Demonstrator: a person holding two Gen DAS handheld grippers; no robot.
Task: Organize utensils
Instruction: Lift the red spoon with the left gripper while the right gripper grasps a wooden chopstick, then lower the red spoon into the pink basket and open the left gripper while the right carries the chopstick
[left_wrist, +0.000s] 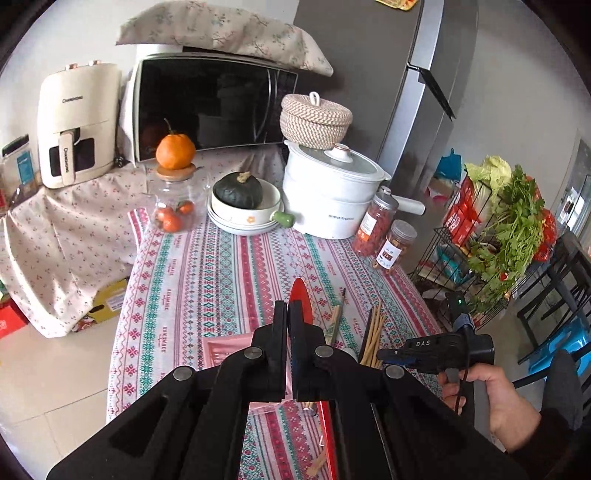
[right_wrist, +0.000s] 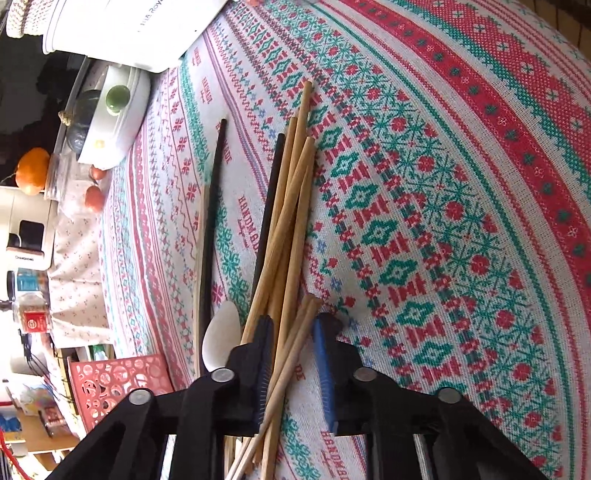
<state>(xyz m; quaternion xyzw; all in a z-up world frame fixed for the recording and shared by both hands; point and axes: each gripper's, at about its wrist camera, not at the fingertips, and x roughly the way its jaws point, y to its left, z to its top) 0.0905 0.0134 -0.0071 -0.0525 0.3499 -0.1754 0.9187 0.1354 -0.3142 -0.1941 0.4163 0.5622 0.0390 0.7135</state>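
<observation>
Fingers first: on my left gripper (left_wrist: 287, 314) they are pressed together on a red utensil (left_wrist: 302, 301), whose rounded red end sticks up past the tips (spoon or spatula, I cannot tell which). On my right gripper (right_wrist: 293, 325) the blue-padded fingers (right_wrist: 324, 354) stand apart, and several wooden chopsticks (right_wrist: 291, 206) run through the gap between them; whether either pad actually touches wood I cannot tell.

I place everything from the pink basket (left_wrist: 221, 352), which sits on the patterned tablecloth (left_wrist: 221, 266) just below and left of my left fingers. The chopsticks lie in a loose fan on the cloth, to the right of the basket. Among them are two black sticks (right_wrist: 271, 199), one at the fan's edge and one lying apart beside a pale wooden one. A white spoon (right_wrist: 221, 341) rests between the basket and the fan, just beside my right gripper's left finger.

Beyond the basket, at the far end of the table, stand a white pot (left_wrist: 328, 195) with a woven basket (left_wrist: 314, 120) on its lid, a bowl holding a dark squash (left_wrist: 238, 190), a glass jar with an orange (left_wrist: 175, 151) on its lid, and two red-filled jars (left_wrist: 375, 225). Behind those stand a microwave (left_wrist: 214, 107) and a cream air fryer (left_wrist: 75, 123). My right hand (left_wrist: 491, 398) grips its handle off to the basket's right.
</observation>
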